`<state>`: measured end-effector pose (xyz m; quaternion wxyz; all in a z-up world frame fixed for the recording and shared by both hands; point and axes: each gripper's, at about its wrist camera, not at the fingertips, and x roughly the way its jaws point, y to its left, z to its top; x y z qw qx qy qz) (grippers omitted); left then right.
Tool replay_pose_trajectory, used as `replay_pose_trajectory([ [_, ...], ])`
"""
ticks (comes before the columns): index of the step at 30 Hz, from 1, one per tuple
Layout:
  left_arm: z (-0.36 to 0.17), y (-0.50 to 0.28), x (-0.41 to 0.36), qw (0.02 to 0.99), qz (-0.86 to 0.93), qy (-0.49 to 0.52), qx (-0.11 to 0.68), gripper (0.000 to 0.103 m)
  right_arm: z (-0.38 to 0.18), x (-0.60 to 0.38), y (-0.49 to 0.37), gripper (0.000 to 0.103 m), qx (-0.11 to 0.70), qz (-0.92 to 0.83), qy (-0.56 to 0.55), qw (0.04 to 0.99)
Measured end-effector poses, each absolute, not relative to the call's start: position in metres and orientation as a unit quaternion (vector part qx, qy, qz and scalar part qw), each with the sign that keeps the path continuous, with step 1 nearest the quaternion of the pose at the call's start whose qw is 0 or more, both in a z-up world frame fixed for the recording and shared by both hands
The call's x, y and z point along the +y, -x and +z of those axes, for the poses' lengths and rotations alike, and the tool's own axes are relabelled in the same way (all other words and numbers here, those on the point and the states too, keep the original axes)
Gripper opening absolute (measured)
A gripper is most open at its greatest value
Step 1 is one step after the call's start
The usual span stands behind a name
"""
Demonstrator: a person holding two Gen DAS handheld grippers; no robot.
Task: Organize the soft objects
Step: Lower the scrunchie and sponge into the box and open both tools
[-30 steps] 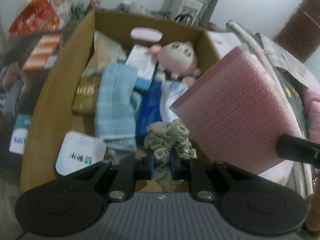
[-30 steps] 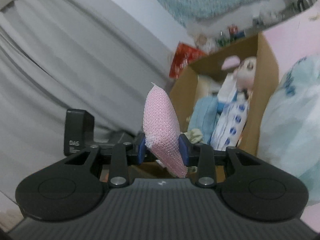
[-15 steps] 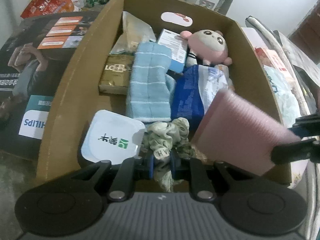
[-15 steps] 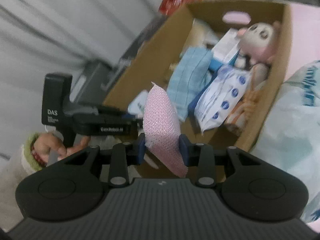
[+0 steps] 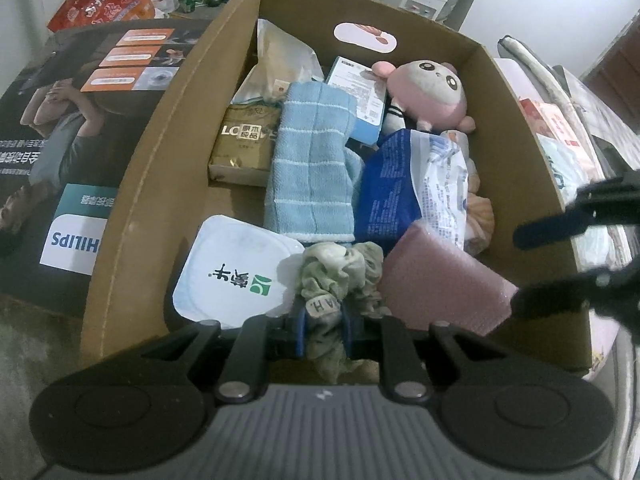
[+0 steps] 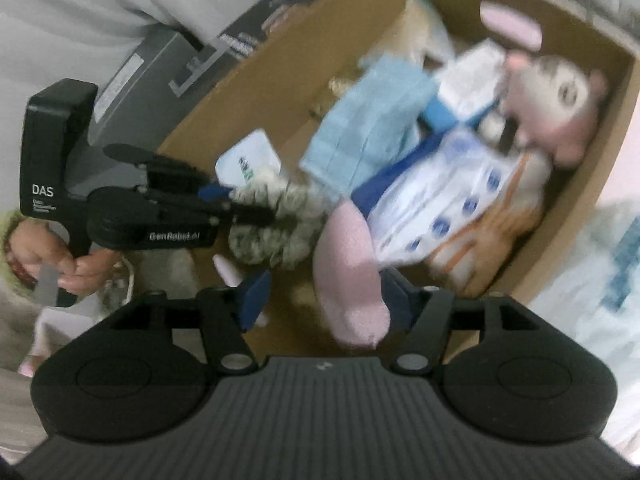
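You have one cardboard box (image 5: 168, 128) in front of you, and inside it you can count one pink sponge (image 5: 444, 284), one grey-green scrunchie (image 5: 340, 268), one folded blue towel (image 5: 312, 160), one pink plush toy (image 5: 430, 88), one blue-and-white plastic pack (image 5: 412, 188), one gold carton (image 5: 244, 144), one white square tub (image 5: 232, 268), one small pale-blue box (image 5: 360, 96) and one cream bag (image 5: 280, 60). Something peach-coloured lies by the right wall; you cannot tell what it is. Outside the box you have one dark printed carton (image 5: 76, 128) and one red snack bag (image 5: 104, 4). Two grippers show: your left gripper (image 5: 323, 328) and right gripper (image 6: 320, 300).
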<state>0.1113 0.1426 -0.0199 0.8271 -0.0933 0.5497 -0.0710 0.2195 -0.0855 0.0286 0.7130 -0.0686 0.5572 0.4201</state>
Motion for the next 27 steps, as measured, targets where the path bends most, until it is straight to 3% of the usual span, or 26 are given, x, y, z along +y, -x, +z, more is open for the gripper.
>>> replay_pose_trajectory([
  [2,-0.02,-0.111,0.143,0.827,-0.072,0.095,0.55,0.019,0.029,-0.082,-0.219,0.053,0.546,0.418,0.078,0.722],
  [4,-0.021,-0.111,0.143,0.827,-0.072,0.096,0.55,0.02,0.026,-0.076,-0.217,0.037,0.536,0.41,0.095,0.732],
  [9,-0.023,-0.111,0.143,0.826,-0.072,0.095,0.551,0.02,0.006,-0.057,-0.224,0.023,0.526,0.397,0.125,0.742],
  [22,-0.024,-0.114,0.14,0.829,-0.08,0.09,0.546,0.024,-0.02,-0.033,-0.229,0.023,0.561,0.426,0.166,0.69],
  [27,-0.016,-0.108,0.137,0.837,-0.097,0.089,0.531,0.044,-0.014,-0.041,-0.227,0.026,0.555,0.433,0.136,0.696],
])
